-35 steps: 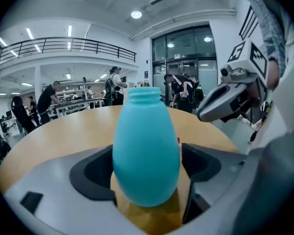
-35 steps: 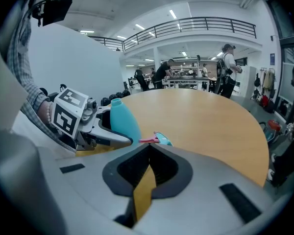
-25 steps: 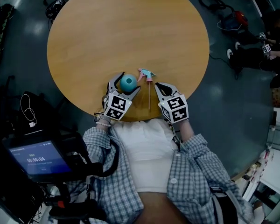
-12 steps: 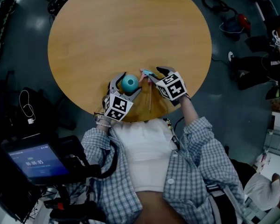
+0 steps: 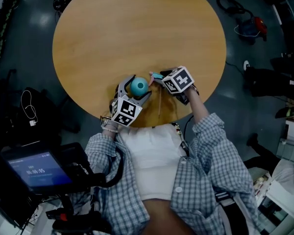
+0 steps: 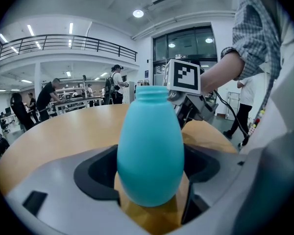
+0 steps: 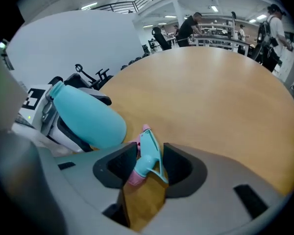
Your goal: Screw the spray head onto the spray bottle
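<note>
A teal spray bottle [image 5: 138, 86] stands upright near the front edge of the round wooden table [image 5: 137, 28]. My left gripper [image 5: 135, 88] is shut on its belly [image 6: 151, 151]. The spray head [image 5: 155, 75], teal with a pink collar, lies on the table just right of the bottle, and its thin tube [image 5: 159, 104] trails toward me. My right gripper [image 5: 160, 77] tilts steeply down over it. Its jaws have just been opening, and the spray head [image 7: 146, 156] lies between the pads without being pressed. The bottle [image 7: 88, 114] shows at the left of the right gripper view.
A dark stand with a lit screen [image 5: 39, 170] sits at the lower left beside the person's body. Cables and bags [image 5: 245, 18] lie on the floor to the right of the table. People stand at benches [image 6: 49, 102] far behind the table.
My right gripper moved forward and left from the table's front edge to the spray head, tipped downward, and its jaws opened around it. The left gripper and bottle stayed put.
</note>
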Demonstrator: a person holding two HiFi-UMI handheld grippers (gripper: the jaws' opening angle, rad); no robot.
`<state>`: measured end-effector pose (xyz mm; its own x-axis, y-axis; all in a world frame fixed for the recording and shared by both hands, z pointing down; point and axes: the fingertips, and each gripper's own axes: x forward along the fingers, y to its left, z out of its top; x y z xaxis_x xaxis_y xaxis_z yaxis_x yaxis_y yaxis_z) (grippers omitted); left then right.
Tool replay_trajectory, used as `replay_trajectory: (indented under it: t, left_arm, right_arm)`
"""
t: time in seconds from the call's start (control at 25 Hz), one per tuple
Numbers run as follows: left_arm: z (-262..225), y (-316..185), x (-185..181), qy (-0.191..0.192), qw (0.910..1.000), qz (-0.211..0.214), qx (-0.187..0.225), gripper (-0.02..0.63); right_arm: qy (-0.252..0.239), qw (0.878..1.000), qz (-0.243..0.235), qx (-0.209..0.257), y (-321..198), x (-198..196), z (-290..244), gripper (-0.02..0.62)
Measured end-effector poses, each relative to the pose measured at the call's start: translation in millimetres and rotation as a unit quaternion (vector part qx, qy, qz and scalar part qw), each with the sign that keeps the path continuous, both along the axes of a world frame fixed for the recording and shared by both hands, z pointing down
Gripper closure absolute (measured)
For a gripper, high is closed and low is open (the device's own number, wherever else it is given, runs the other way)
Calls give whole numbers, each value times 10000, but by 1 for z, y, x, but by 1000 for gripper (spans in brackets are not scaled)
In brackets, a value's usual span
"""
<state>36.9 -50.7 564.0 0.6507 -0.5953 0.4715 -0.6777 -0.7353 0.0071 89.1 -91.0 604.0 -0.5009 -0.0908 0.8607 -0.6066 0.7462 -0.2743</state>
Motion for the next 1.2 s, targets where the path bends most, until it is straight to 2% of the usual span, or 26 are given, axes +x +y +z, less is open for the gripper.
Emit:
replay_trajectory:
  t: [0.12,0.28,0.48,0.72,1.0,1.2]
  left_arm:
    - [0,1,-1,4,10000,-6,-1,199]
    - [1,0,-1,10,10000,-23,-12,201]
    - [1,-3,0,28,10000,-34,-14,199]
    - [2,-6,-1,65,9999,-72,-26,199]
    - [5,-10,-3,86,9999,-94,-36,200]
    - [6,-14,-3,104,9999,-90,-47,200]
  right_arm:
    - [-59,9998,98,-188,2,1,1,440]
    - [-99,9998,172,-46,1,2,-2,456]
    - [-158,9977,351,556,-4,9,-14,468]
    - [-91,9888,265,1464,-11,10,-36,476]
    - [-142,9654,190,2598,-20,6,-78,477]
    - [-391,9311,214,3621,-37,1,-149,479]
